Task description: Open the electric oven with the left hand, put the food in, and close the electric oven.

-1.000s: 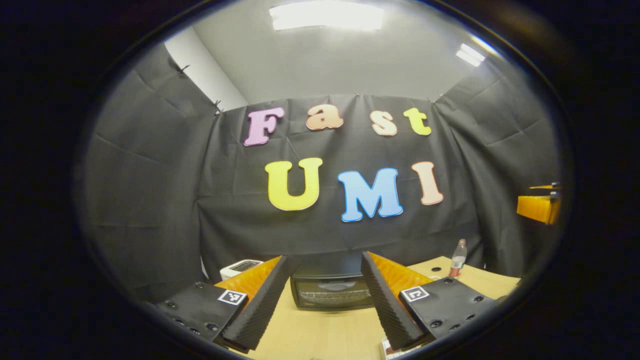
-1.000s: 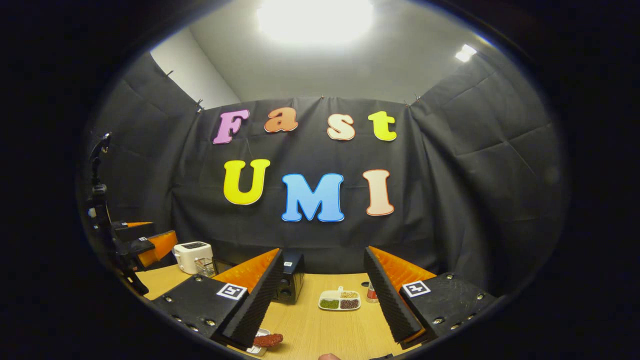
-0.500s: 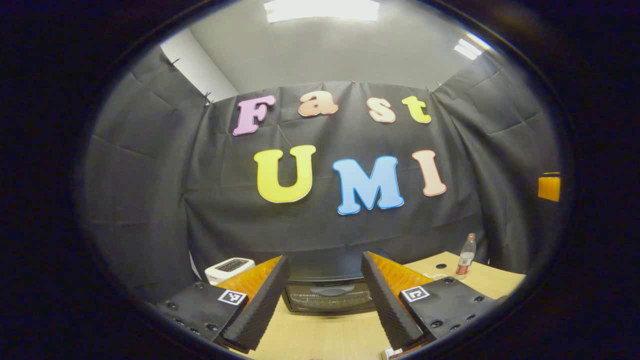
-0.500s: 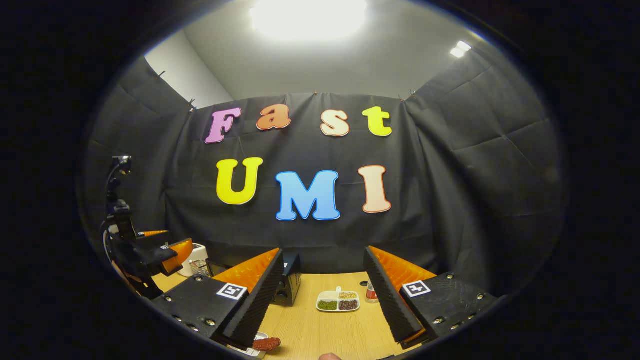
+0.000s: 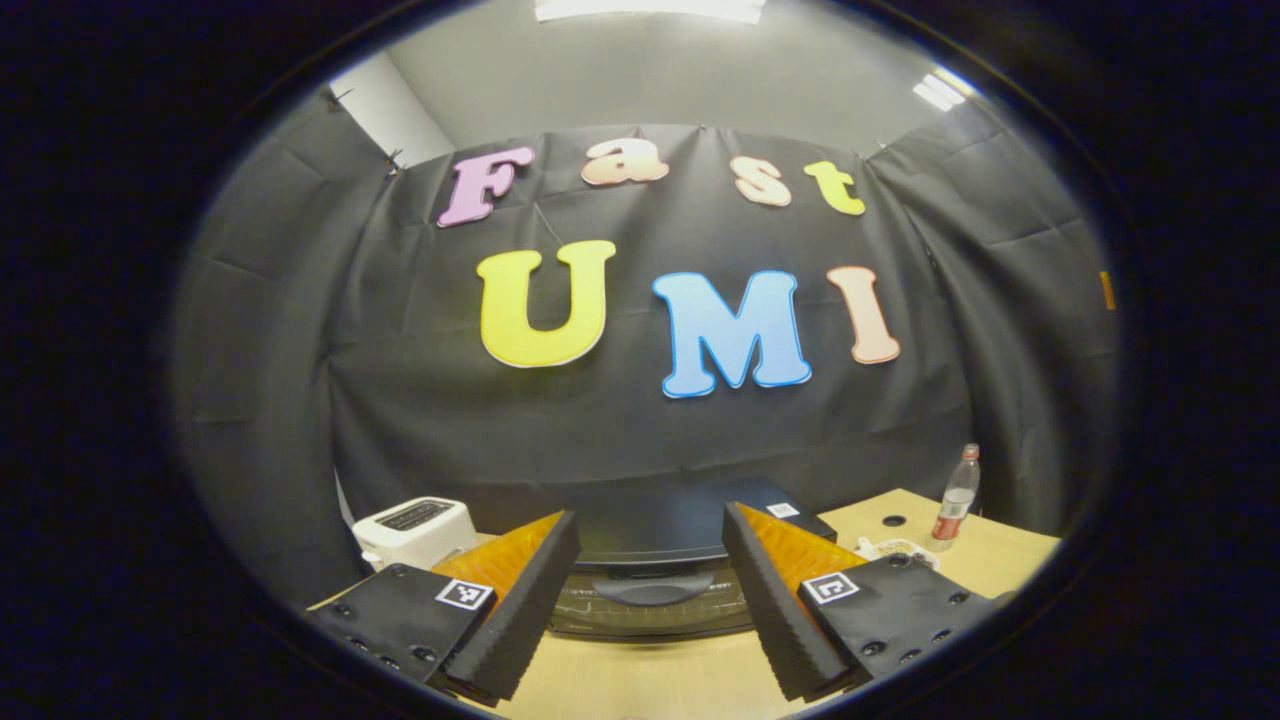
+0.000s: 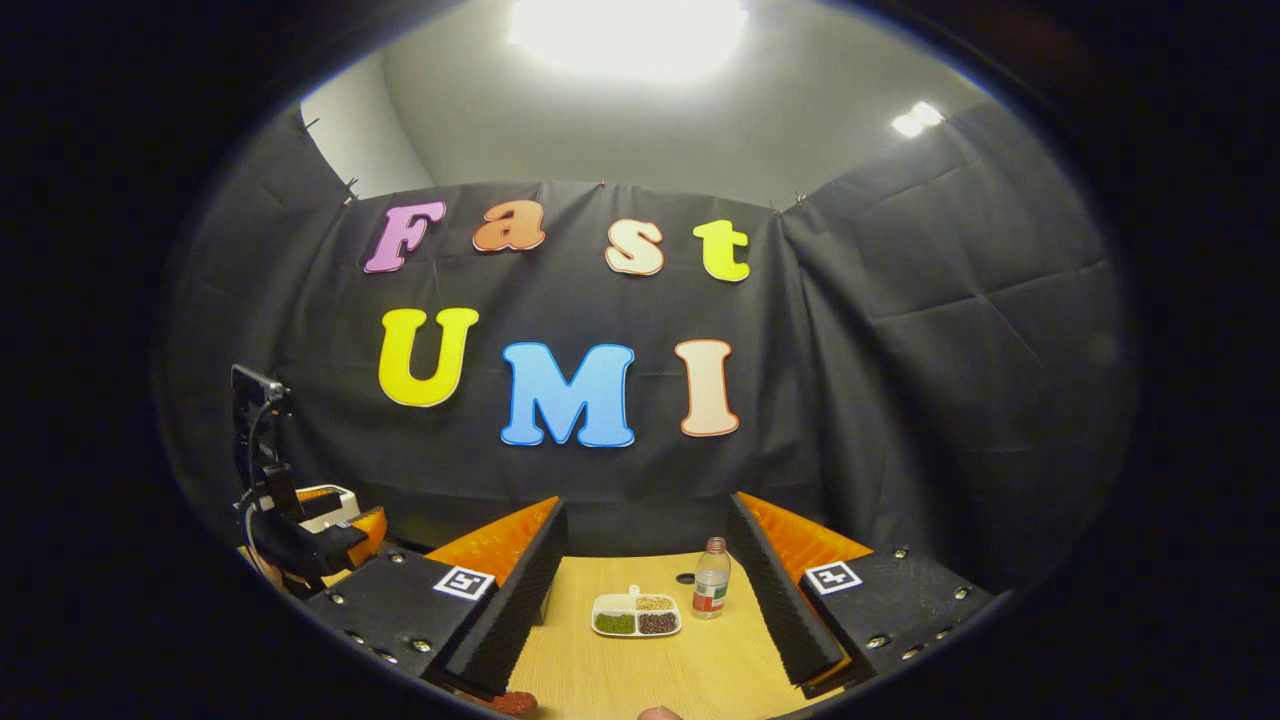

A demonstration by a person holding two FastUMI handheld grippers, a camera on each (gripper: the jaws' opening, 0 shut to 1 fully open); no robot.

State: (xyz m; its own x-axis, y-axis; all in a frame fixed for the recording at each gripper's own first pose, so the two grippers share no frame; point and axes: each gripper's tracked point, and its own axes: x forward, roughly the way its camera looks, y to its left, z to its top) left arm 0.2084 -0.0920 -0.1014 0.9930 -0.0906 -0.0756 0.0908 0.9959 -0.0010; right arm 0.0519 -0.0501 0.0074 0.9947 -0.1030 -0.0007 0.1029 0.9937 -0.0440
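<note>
Black cloth hangs all around the booth, and a light wooden table [image 6: 640, 670] sits below it. Seen from the left gripper view, the left claw [image 5: 648, 610] is wide open and holds nothing. Right ahead of it, between its two fingers, stands the black electric oven [image 5: 655, 560] with its door closed and its curved handle [image 5: 652, 588] facing the claw. A white toaster [image 5: 412, 530] sits off to the claw's left, and a small bottle [image 5: 956, 493] stands far off to its right.

Seen from the right gripper view, the right claw [image 6: 645, 610] is also wide open and empty. Ahead of it, between its fingers, lie a little white tray of beans [image 6: 636, 616] and the bottle [image 6: 710, 590], just beside each other. A reddish piece of food [image 6: 505, 702] lies low, near its left finger. The left claw [image 6: 330, 535] shows far off on that side.
</note>
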